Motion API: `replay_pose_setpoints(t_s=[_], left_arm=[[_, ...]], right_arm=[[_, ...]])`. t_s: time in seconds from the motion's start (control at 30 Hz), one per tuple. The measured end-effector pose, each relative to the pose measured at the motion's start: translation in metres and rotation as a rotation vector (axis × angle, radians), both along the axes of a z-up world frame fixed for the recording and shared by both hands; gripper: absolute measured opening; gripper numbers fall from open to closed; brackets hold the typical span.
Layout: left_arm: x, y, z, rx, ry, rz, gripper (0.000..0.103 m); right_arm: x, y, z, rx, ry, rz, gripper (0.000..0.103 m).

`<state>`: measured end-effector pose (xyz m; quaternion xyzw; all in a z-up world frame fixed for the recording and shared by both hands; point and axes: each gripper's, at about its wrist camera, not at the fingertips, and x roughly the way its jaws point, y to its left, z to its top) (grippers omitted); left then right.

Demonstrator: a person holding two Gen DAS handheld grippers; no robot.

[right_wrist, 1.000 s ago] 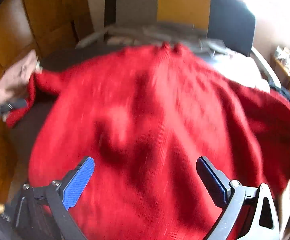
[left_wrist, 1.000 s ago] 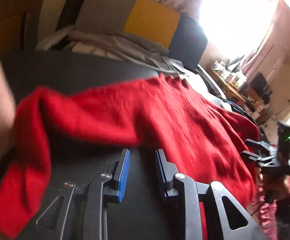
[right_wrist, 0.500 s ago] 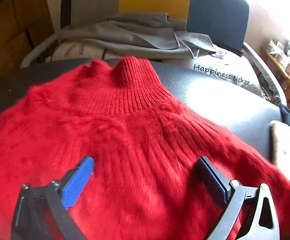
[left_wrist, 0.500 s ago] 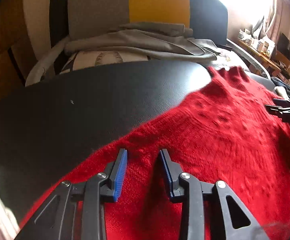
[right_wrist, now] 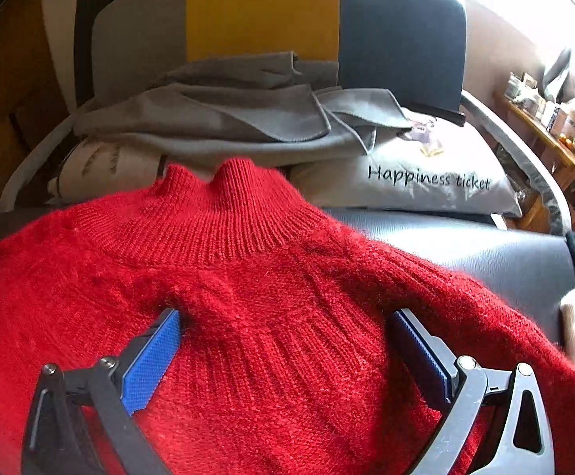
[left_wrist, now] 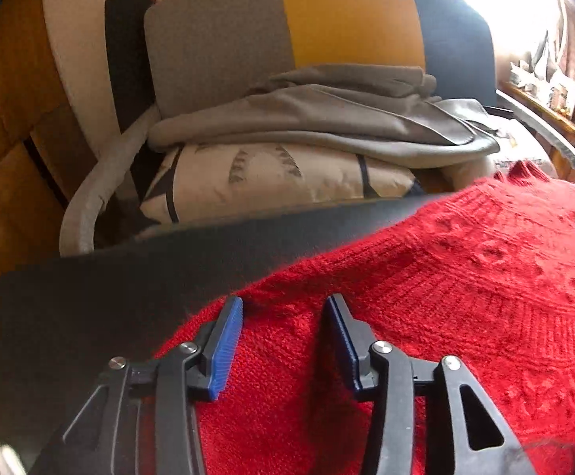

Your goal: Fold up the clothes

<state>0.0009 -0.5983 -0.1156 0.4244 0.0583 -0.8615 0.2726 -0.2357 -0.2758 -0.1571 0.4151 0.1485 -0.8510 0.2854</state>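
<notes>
- Left wrist view: the left gripper is seen over the near shoulder part of a red sweater, its two blue pads parted about halfway; the jaws have just been opening, and red knit is seen in the gap between them, with no pinch on it
- The red sweater is spread flat on a black padded surface, which is left bare on the left side of that view
- A tip of the other gripper is glimpsed at the right edge of that view, over the sweater
- Right wrist view: the right gripper is held with its jaws spread wide, one pad to each side of the ribbed chest panel just below the collar; nothing is clamped, and whether the pads touch the knit cannot be told
- The high ribbed collar is pointed away from the camera, toward the far edge of the black surface, and one sleeve is stretched toward the lower right
- Behind the surface a pile of folded grey cloth is laid on a patterned cushion, beside a grey pillow lettered "Happiness ticket"
- A backrest in grey, yellow and dark blue panels is seen behind the pile
- A cluttered wooden shelf is seen at the far right, under bright window light
</notes>
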Motion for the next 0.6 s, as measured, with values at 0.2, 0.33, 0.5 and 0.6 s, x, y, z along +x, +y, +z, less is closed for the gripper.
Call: replay_pose_setpoints(t_s=[0.2, 0.33, 0.5, 0.6], left_arm=[[0.011, -0.009, 0.023, 0.212, 0.102, 0.071, 0.046], [0.055, 0.026, 0.06, 0.2, 0.195, 0.01, 0.044], [0.142, 0.085, 0.089, 0.22, 0.272, -0.048, 0.044], [0.191, 0.116, 0.09, 0.228, 0.269, -0.047, 0.044]], right_arm=[[-0.016, -0.004, -0.002, -0.024, 0.007, 0.004, 0.103], [-0.015, -0.003, 0.002, 0.007, -0.014, 0.014, 0.103], [0.054, 0.006, 0.045, 0.0, 0.12, 0.09, 0.103], [0.133, -0.003, 0.07, 0.005, 0.175, 0.263, 0.103]])
